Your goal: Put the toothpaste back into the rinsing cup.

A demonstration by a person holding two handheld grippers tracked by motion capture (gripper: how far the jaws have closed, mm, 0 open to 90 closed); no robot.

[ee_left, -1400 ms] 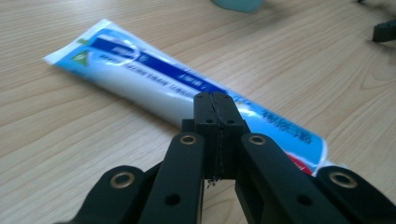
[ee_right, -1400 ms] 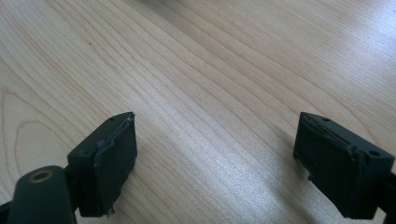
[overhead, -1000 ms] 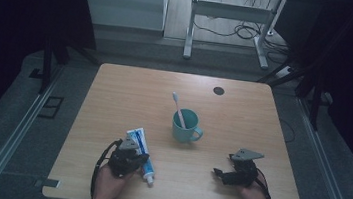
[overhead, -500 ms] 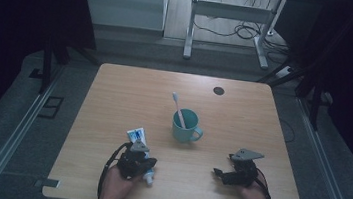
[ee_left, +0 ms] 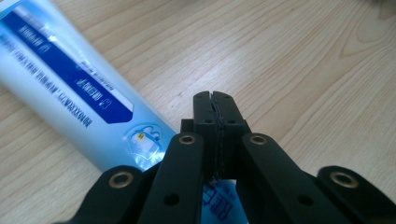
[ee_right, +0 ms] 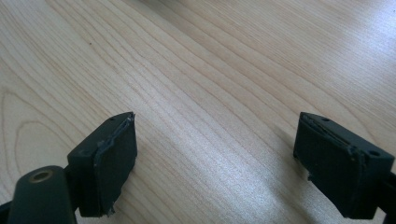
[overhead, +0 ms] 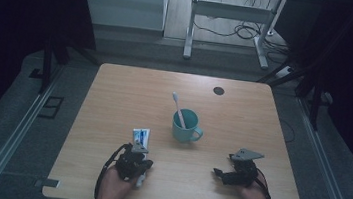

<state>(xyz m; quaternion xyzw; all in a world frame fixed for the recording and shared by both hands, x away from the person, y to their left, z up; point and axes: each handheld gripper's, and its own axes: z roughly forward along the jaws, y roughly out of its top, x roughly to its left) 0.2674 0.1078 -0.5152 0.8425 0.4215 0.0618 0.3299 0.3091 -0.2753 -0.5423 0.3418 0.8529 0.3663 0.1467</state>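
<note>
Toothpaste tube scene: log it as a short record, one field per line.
toothpaste tube: lying flat on the wooden table, partly under the left gripper
left gripper: jaws shut together above the tube; whether they pinch it cannot be told
right gripper: jaws open, nothing between them, over bare wood
mug: teal, upright near the table's middle, handle towards the right gripper's side
toothbrush: standing in the mug, leaning

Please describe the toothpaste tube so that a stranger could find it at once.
Look at the wooden table, near its front left. The toothpaste tube lies there at the left tongs. It is flat, white and blue, unlike the green mug.
</note>
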